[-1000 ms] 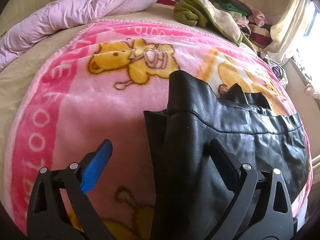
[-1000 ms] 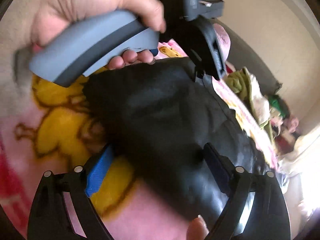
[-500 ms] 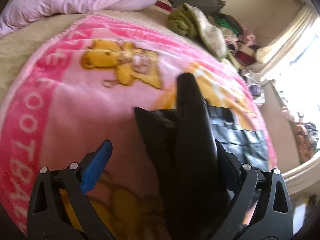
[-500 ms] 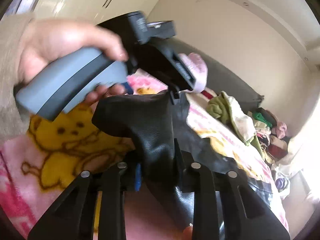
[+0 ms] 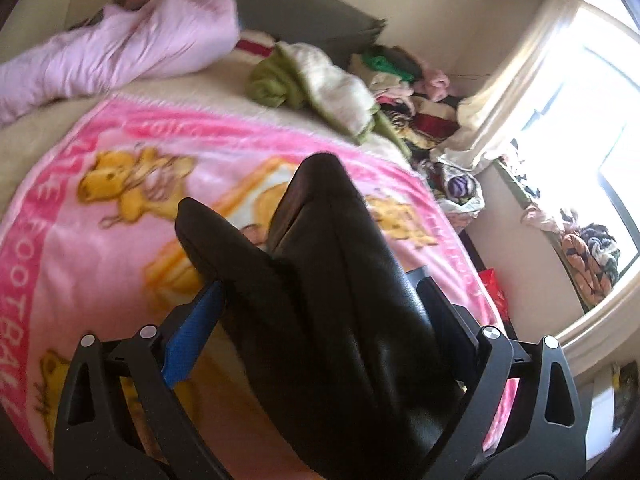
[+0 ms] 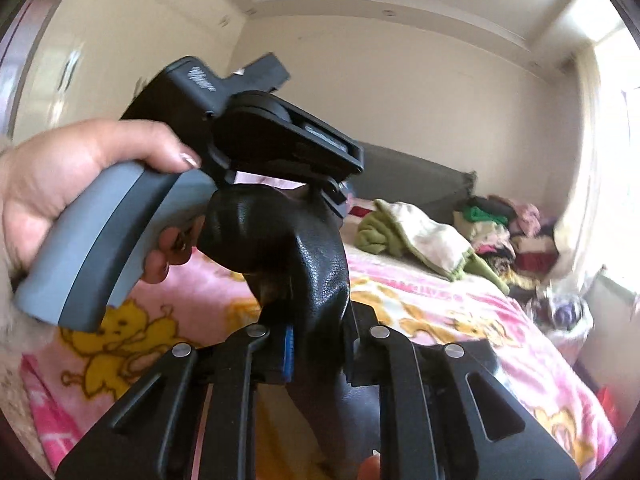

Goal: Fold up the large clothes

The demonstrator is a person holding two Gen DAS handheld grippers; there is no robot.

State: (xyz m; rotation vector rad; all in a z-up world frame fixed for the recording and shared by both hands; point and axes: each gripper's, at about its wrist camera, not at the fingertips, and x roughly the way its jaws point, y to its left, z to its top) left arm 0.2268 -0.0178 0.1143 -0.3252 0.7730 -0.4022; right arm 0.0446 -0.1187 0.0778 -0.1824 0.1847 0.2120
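A black leather-look garment [image 5: 332,280] is lifted off the pink cartoon blanket [image 5: 100,220] on the bed. In the left wrist view it hangs in folds between the wide-apart fingers of my left gripper [image 5: 316,300]; whether anything pinches it there is not clear. In the right wrist view my right gripper [image 6: 320,340] is shut on a bunched part of the garment [image 6: 316,264]. The left gripper's grey handle and black body [image 6: 248,140], held by a hand, sit just above that bunch.
A pink quilt [image 5: 120,48] lies at the head of the bed. A green and cream garment [image 5: 320,84] and a pile of mixed clothes [image 5: 404,80] lie at the far right. A bright window with curtain [image 5: 580,100] is to the right.
The right gripper closed on the garment and both grippers rose, lifting the black garment off the blanket. Both views tilted up toward the wall and window.
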